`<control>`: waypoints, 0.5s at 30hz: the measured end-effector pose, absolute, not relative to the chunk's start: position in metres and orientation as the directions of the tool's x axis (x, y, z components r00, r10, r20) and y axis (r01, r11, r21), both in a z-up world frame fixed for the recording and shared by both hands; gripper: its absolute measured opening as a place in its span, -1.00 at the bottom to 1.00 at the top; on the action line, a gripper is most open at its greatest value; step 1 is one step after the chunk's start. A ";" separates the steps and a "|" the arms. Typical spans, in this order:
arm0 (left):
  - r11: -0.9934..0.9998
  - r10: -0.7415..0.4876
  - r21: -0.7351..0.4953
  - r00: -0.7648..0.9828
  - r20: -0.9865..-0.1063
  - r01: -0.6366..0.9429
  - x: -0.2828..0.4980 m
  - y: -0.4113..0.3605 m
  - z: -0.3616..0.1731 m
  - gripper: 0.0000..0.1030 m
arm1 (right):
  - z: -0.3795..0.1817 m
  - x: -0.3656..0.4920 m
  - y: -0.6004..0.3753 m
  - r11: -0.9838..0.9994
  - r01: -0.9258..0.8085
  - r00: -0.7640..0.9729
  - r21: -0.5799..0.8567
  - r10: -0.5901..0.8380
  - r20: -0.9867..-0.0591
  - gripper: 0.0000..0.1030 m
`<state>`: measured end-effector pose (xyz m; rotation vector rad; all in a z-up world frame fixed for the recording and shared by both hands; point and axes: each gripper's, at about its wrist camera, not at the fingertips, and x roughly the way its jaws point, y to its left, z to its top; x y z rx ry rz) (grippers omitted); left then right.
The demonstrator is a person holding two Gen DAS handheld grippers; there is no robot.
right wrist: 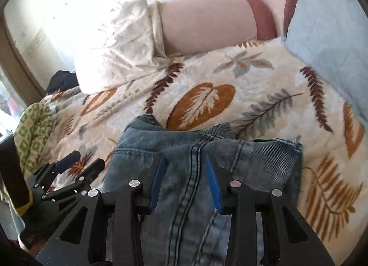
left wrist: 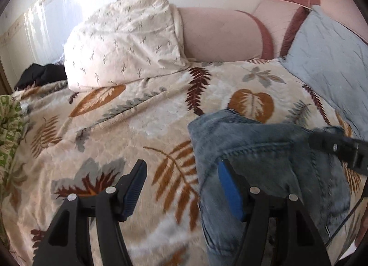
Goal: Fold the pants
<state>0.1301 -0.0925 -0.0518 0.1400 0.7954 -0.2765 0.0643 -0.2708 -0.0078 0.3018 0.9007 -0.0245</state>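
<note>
Folded blue jeans [right wrist: 184,150] lie on the leaf-patterned blanket [right wrist: 207,95]; a double-stitched seam runs down their middle and a hem edge shows at the right. My right gripper [right wrist: 185,164] hovers over them. Its blue pads stand a little apart on either side of the seam, with no pinched fold visible. My left gripper [left wrist: 181,167] is open wide at the left edge of the jeans [left wrist: 264,150]. Blanket shows between its fingers, and its right finger is over denim. The right gripper [left wrist: 322,142] reaches in from the right. The left gripper [right wrist: 84,162] appears low at the left.
A white patterned pillow [left wrist: 122,42] and a light blue pillow [left wrist: 329,58] lean against the pink padded headboard [left wrist: 220,33]. A green patterned cloth [left wrist: 9,127] and a black garment [left wrist: 41,74] lie at the bed's left side. Bare blanket [left wrist: 138,116] stretches left of the jeans.
</note>
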 end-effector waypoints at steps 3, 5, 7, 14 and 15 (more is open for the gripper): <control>0.950 -0.208 0.007 0.653 -0.729 0.311 0.144 -0.098 -0.057 0.30 | -0.018 0.076 -0.264 0.964 0.135 0.601 0.229 0.104 -0.793 -0.26; 0.944 -0.215 0.020 0.663 -0.717 0.329 0.150 -0.103 -0.056 0.30 | -0.020 0.080 -0.261 0.968 0.134 0.596 0.213 0.093 -0.797 -0.26; 0.939 -0.224 0.022 0.660 -0.717 0.343 0.156 -0.109 -0.058 0.30 | -0.024 0.083 -0.262 0.965 0.146 0.592 0.219 0.093 -0.800 -0.24; 0.928 -0.219 0.044 0.636 -0.740 0.370 0.171 -0.123 -0.074 0.31 | -0.046 0.095 -0.267 0.959 0.168 0.568 0.230 0.096 -0.817 -0.18; 0.926 -0.211 0.055 0.632 -0.746 0.374 0.173 -0.124 -0.077 0.34 | -0.047 0.096 -0.267 0.959 0.166 0.568 0.230 0.098 -0.817 -0.17</control>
